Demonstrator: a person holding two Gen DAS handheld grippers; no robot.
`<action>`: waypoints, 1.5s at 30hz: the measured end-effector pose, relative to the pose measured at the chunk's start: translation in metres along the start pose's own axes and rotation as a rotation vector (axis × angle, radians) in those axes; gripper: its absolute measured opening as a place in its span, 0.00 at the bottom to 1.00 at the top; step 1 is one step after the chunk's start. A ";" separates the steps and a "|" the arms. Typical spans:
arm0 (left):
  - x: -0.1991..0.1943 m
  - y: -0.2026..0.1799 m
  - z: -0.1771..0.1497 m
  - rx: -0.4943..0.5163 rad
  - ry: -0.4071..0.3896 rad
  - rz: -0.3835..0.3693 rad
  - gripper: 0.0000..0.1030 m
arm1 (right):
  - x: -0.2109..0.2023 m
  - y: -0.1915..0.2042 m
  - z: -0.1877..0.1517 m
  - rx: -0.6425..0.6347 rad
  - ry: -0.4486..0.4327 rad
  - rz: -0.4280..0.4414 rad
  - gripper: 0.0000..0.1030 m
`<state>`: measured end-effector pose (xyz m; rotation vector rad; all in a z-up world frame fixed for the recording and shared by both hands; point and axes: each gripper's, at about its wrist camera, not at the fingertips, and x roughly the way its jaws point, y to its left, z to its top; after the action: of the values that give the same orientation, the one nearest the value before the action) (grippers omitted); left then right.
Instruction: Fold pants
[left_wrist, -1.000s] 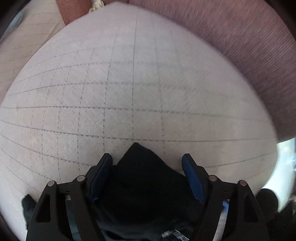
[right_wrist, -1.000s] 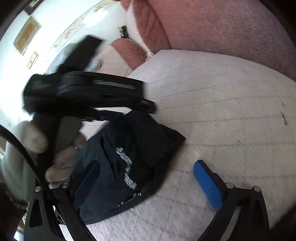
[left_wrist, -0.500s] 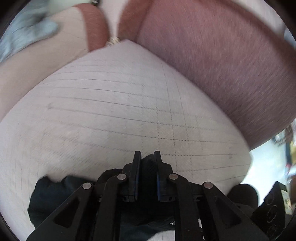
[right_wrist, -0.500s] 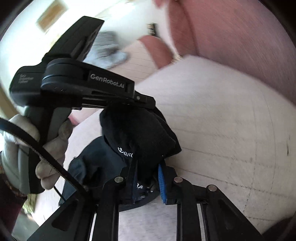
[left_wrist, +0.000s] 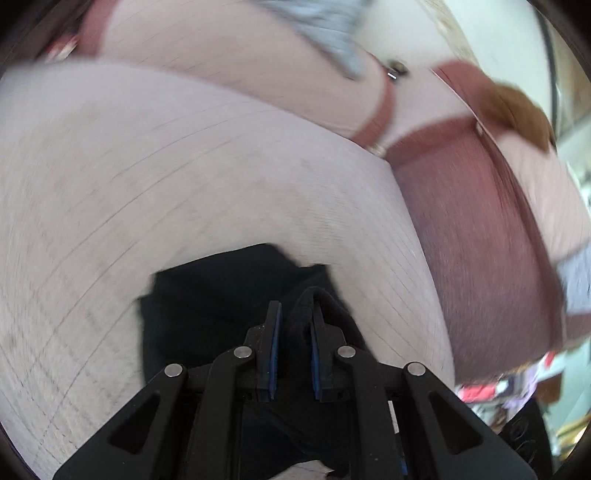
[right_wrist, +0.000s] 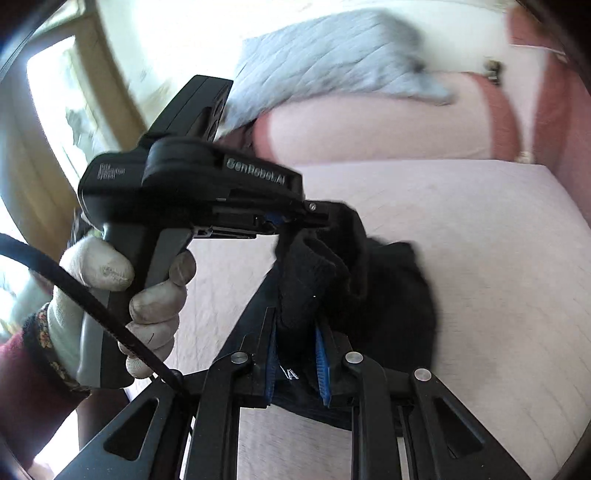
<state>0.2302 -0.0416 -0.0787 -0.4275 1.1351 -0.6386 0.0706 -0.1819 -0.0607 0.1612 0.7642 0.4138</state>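
The black pants (left_wrist: 207, 295) hang bunched over the pale quilted sofa seat (left_wrist: 166, 177). My left gripper (left_wrist: 294, 314) is shut on a thick fold of the pants' edge. In the right wrist view the pants (right_wrist: 391, 295) drape down between both grippers. My right gripper (right_wrist: 295, 325) is shut on another bunch of the same edge, with white lettering showing below the pads. The left gripper (right_wrist: 317, 216) shows there too, held by a gloved hand (right_wrist: 147, 306), pinching the cloth just above and beyond mine.
The reddish sofa backrest (left_wrist: 472, 236) rises to the right of the seat. A grey quilted cushion (right_wrist: 325, 62) lies on the neighbouring seat. A window (right_wrist: 62, 96) is at the left, and the seat's front edge is close below the grippers.
Both grippers were open a second ago and have shut on the pants' edge. Both have since lifted the cloth and swung, so the views now tilt toward the neighbouring seat and cushion.
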 end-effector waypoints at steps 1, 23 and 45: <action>-0.001 0.012 -0.001 -0.025 -0.003 -0.012 0.12 | 0.010 0.003 0.000 -0.007 0.019 0.006 0.19; -0.056 0.142 -0.038 -0.417 -0.130 -0.108 0.26 | 0.031 0.039 -0.020 -0.080 0.158 0.167 0.57; -0.031 0.069 -0.071 -0.252 -0.098 0.072 0.34 | -0.053 -0.115 -0.056 0.410 0.012 0.055 0.60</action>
<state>0.1729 0.0303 -0.1260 -0.6234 1.1364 -0.4082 0.0316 -0.3087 -0.1000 0.5652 0.8518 0.3063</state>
